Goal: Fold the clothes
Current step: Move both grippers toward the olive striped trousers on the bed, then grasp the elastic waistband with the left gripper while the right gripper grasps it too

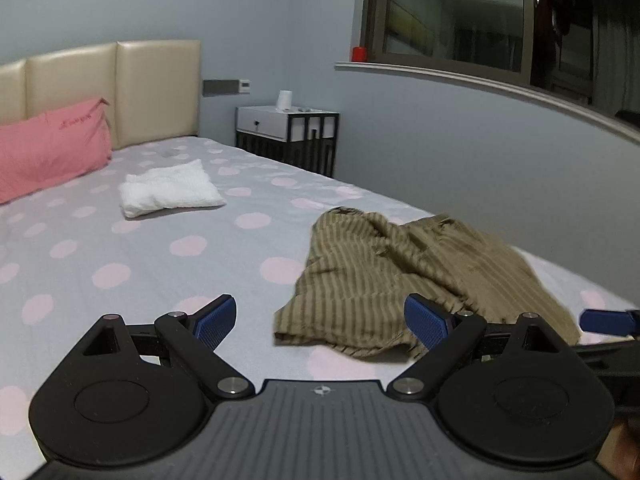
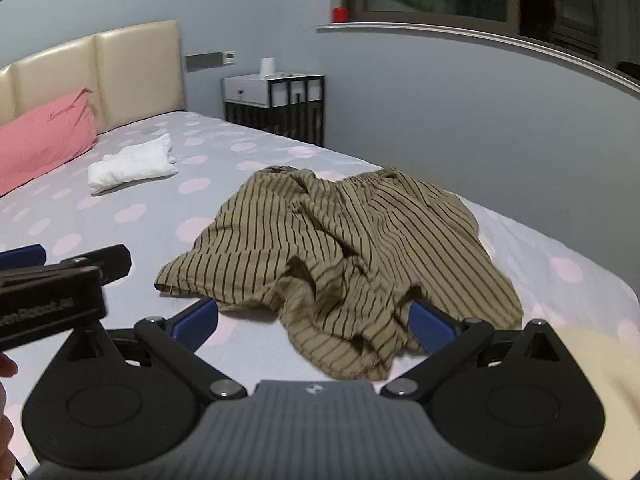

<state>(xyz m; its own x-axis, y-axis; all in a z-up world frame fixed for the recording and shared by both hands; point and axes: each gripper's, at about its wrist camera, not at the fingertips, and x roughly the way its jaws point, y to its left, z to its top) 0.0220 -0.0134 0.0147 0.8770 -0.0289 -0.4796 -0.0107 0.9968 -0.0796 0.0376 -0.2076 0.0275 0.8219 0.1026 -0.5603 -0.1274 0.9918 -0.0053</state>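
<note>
Olive striped shorts (image 2: 340,248) lie crumpled on the grey polka-dot bed (image 2: 132,240), elastic waistband at the far side. They also show in the left wrist view (image 1: 400,276). My right gripper (image 2: 316,322) is open, its blue pads either side of the shorts' near hem, just above it. My left gripper (image 1: 320,322) is open and empty, hovering at the shorts' near left corner. Its body shows at the left of the right wrist view (image 2: 52,292). A folded white garment (image 1: 170,188) lies further up the bed.
A pink pillow (image 1: 48,148) leans on the beige headboard (image 1: 112,80). A black-and-white nightstand (image 1: 288,136) with a white cup stands beyond the bed. The grey wall and window sill (image 1: 480,80) run along the bed's right side.
</note>
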